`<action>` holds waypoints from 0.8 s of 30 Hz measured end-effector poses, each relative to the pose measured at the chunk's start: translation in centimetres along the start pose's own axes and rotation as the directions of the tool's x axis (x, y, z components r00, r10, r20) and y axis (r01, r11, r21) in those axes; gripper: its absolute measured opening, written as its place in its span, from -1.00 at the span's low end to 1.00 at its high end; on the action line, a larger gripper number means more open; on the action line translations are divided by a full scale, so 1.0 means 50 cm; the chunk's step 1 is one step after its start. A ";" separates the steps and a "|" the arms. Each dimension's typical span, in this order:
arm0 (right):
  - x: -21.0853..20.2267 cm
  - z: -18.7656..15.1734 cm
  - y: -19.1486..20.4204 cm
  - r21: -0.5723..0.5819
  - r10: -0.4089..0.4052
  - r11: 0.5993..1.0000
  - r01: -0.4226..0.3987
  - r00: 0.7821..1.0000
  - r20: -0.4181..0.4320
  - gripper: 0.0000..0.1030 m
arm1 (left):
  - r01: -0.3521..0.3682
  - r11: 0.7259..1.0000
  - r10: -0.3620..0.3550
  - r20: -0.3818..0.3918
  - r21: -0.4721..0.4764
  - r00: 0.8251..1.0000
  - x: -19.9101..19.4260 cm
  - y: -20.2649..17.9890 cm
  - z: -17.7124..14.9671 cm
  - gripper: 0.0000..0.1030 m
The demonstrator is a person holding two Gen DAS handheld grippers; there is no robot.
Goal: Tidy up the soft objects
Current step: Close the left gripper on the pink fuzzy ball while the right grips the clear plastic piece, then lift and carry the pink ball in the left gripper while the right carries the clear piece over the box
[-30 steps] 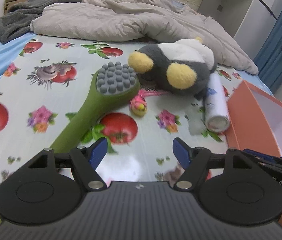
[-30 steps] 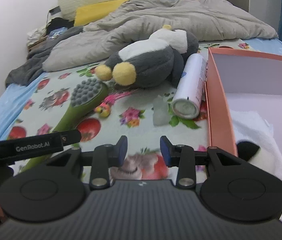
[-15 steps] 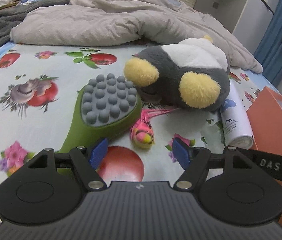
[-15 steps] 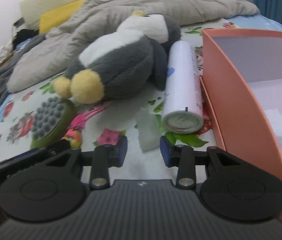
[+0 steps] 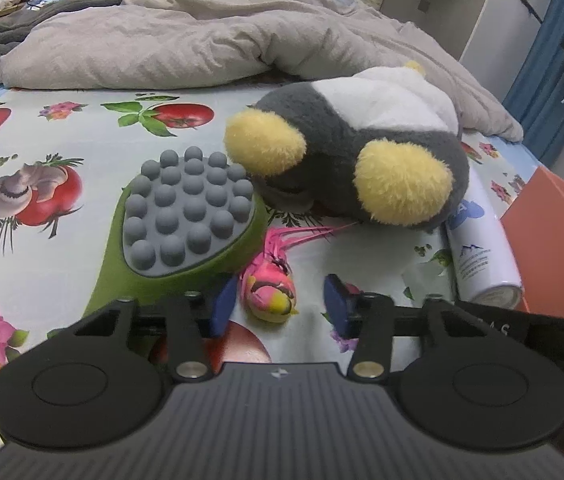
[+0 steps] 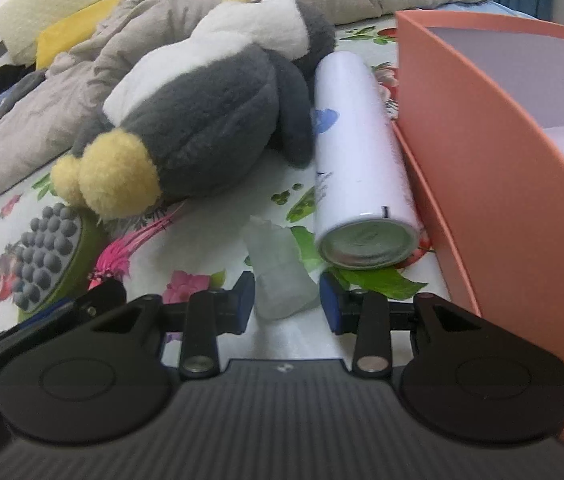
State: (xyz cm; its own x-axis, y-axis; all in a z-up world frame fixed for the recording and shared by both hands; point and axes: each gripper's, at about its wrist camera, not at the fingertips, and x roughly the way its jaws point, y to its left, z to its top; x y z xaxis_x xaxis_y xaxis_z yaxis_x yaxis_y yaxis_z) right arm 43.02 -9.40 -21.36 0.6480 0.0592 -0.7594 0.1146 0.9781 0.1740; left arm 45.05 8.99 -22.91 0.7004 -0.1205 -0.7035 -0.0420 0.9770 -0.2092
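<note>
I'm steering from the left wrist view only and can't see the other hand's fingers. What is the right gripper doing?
Observer: The right gripper is open, with a fingertip on either side of a translucent cap that lies on the sheet.
Operator: Is it touching the spray can?
Observer: No. The spray can lies ahead and to the right of the fingers, apart from them, alongside the orange box.
Operator: Anything in that box?
Observer: The right wrist view shows only its pale inner wall; the floor is hidden.
</note>
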 end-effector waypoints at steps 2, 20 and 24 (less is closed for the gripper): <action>0.003 -0.004 0.005 -0.022 -0.001 1.000 0.001 1.000 -0.004 -0.27 | -0.008 1.000 0.008 -0.004 -0.002 1.000 0.007 0.000 -0.001 -0.24; -0.050 -0.026 -0.044 -0.063 0.039 0.997 -0.042 0.998 -0.046 -0.55 | -0.016 0.999 0.016 0.007 -0.030 1.000 -0.063 -0.016 -0.026 -0.37; -0.081 -0.042 -0.042 -0.097 0.059 0.993 -0.063 0.997 -0.042 -0.55 | -0.013 1.000 0.013 0.010 -0.026 1.000 -0.096 -0.032 -0.038 -0.37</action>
State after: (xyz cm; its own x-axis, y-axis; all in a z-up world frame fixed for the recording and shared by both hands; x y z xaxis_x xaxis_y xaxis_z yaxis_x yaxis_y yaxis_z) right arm 38.57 -11.28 -19.97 0.6211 0.1255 -0.7736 -0.0001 0.9871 0.1600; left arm 40.42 7.67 -20.47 0.7072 -0.1057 -0.6991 -0.0693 0.9736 -0.2174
